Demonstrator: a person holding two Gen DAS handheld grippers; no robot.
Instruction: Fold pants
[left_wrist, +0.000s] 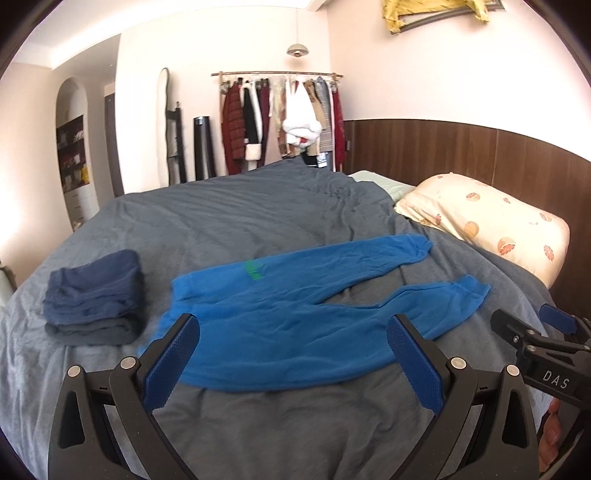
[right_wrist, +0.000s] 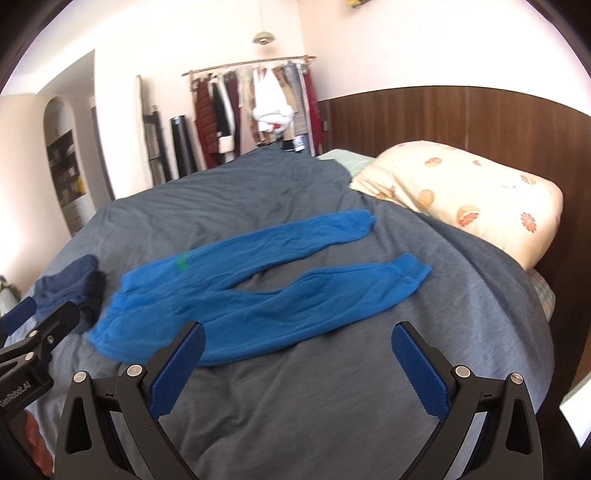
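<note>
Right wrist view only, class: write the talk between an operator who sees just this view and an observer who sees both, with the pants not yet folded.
Operator: Are the left tongs open?
Observer: Yes. The left tongs stand wide open and empty, in front of the blue pants.
Operator: What is the dark pile beside the pants?
Observer: A neat folded stack: dark blue clothes on a grey one, lying apart from the pants.

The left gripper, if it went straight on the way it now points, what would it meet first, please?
Most likely the blue pants spread on the grey duvet; the left gripper is open and aims at their waist end, though depth is hard to judge.
</note>
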